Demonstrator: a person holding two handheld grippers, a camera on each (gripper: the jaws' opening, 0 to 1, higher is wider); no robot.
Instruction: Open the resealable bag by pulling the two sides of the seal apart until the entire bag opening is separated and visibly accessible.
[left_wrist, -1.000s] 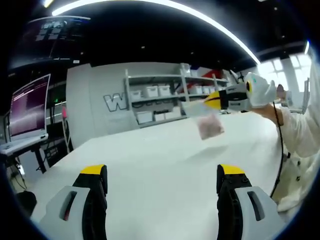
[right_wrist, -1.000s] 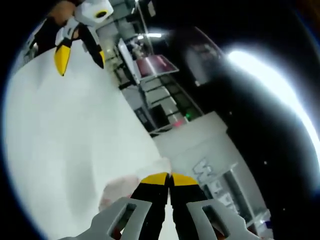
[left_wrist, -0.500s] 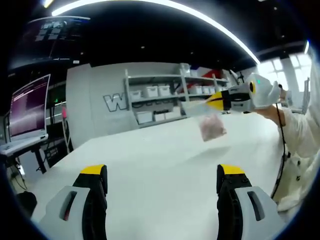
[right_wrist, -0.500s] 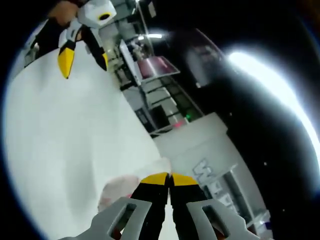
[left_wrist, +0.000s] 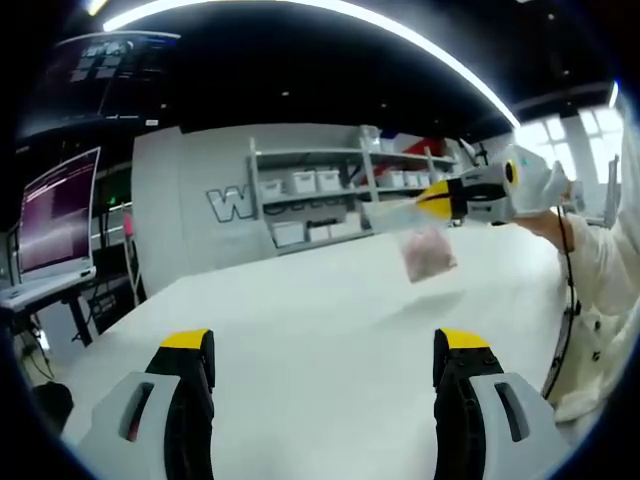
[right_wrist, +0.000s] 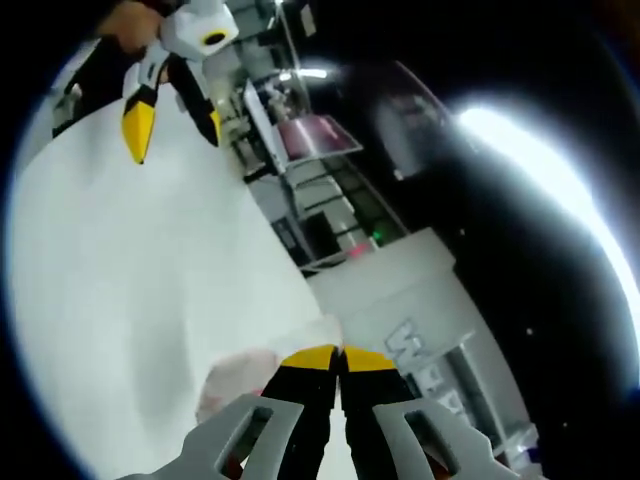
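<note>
Bag: the small clear resealable plastic bag with pinkish contents (left_wrist: 425, 250) hung in the air above the white desk (left_wrist: 300, 330), over its far right part, pinched by one end of its seal strip.
Right gripper: my yellow-tipped right gripper (right_wrist: 338, 358) was clenched on the bag's top edge; the left gripper view showed it holding the seal level, the pouch dangling below.
Left gripper: my left gripper (left_wrist: 325, 350) sat released, jaws wide, low over the desk's near edge and well apart from the bag.
Bag relative to left gripper: up and to the right of the jaws, beyond them.
Step, as I judged it: bring the left gripper up to the free side of the seal.
Doing it well: I thought I should bite one lip just beside the right jaws, then pull the lips apart steadily.
Beyond: grey shelving with white bins (left_wrist: 310, 195) behind the desk.
</note>
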